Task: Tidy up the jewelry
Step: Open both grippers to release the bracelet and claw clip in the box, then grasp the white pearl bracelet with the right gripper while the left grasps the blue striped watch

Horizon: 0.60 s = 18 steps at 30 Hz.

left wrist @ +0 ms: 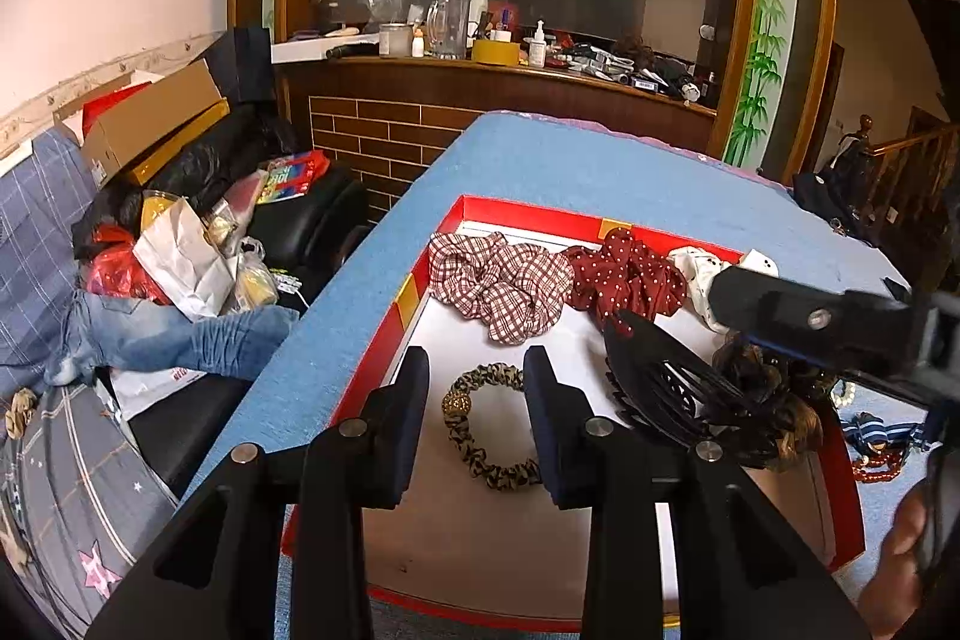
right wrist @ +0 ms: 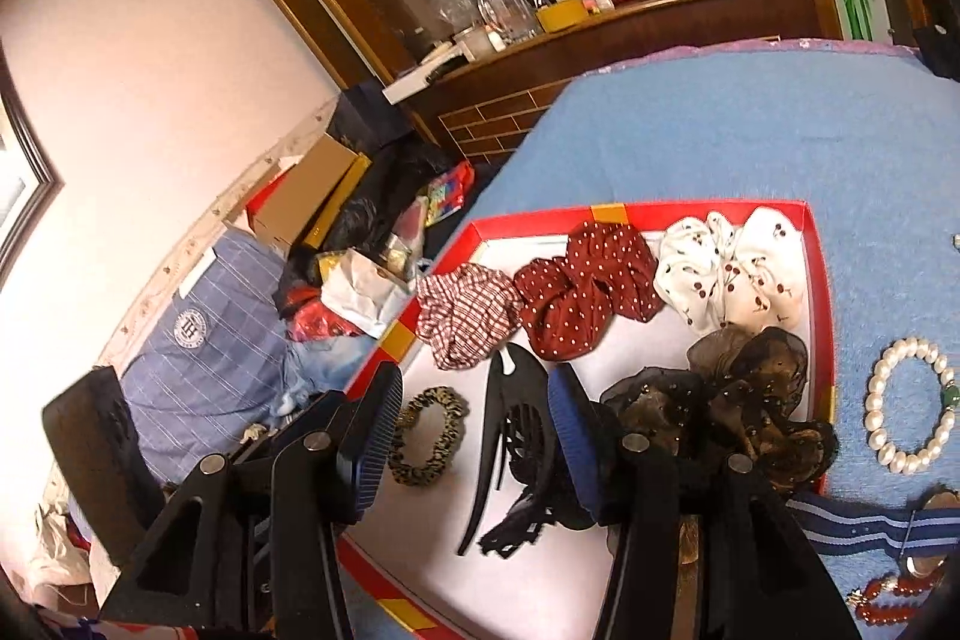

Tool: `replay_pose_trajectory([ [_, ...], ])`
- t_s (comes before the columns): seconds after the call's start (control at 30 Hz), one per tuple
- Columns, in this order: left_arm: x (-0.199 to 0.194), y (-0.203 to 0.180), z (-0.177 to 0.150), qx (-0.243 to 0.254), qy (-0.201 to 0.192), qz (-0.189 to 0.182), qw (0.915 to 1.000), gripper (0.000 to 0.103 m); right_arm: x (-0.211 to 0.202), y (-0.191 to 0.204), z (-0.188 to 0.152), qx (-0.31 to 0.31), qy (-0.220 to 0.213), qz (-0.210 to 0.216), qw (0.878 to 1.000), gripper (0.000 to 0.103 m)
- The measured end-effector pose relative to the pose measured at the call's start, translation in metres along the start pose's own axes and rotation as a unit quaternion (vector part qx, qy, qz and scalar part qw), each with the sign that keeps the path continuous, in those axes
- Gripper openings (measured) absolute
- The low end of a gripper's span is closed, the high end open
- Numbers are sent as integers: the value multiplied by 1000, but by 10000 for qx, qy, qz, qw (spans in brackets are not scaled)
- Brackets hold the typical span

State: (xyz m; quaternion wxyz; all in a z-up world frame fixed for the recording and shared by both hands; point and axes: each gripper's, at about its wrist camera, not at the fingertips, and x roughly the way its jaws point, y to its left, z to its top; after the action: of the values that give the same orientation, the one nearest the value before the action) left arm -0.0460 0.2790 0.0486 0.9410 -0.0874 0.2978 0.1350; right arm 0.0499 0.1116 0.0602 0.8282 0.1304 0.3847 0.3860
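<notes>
A red-rimmed white tray (left wrist: 457, 214) on the blue cloth holds a plaid scrunchie (left wrist: 498, 280), a red dotted scrunchie (right wrist: 582, 298), a white cherry-print scrunchie (right wrist: 726, 280), a brown sheer scrunchie (right wrist: 738, 400), a black claw clip (right wrist: 510, 436) and a leopard hair tie (left wrist: 461, 439). My left gripper (left wrist: 477, 400) hovers open above the leopard tie, which lies flat on the tray floor between the fingers. My right gripper (right wrist: 474, 430) is open over the claw clip and the tie, gripping neither. One of its fingers (left wrist: 774, 304) reaches in over the tray's right side.
On the cloth right of the tray lie a pearl bracelet (right wrist: 874, 403), a red bead bracelet (right wrist: 888, 601) and a blue striped ribbon (right wrist: 864, 526). The table's left edge drops to a sofa piled with bags and boxes (left wrist: 180, 250). A cluttered counter (left wrist: 480, 52) stands behind.
</notes>
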Motion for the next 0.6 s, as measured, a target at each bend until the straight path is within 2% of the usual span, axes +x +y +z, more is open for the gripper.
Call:
replay_pose_trajectory([
  [0.1, -4, -2, 0, 32, -144, 80, 9999, 38, -14, -1, 0, 25, -118, 83, 9999, 56],
  [0.27, -13, -4, 1, 75, -411, 170, 9990, 39, -47, -14, -5, 38, -354, -67, 9993, 56],
  [0.43, -32, -3, 2, 30, -892, 220, 9958, 47, -99, -53, -16, 210, -571, -474, 9970, 60],
  [0.6, -37, -13, 1, 241, -956, 219, 9949, 47, -148, -111, -35, 675, -648, -1067, 9899, 61],
])
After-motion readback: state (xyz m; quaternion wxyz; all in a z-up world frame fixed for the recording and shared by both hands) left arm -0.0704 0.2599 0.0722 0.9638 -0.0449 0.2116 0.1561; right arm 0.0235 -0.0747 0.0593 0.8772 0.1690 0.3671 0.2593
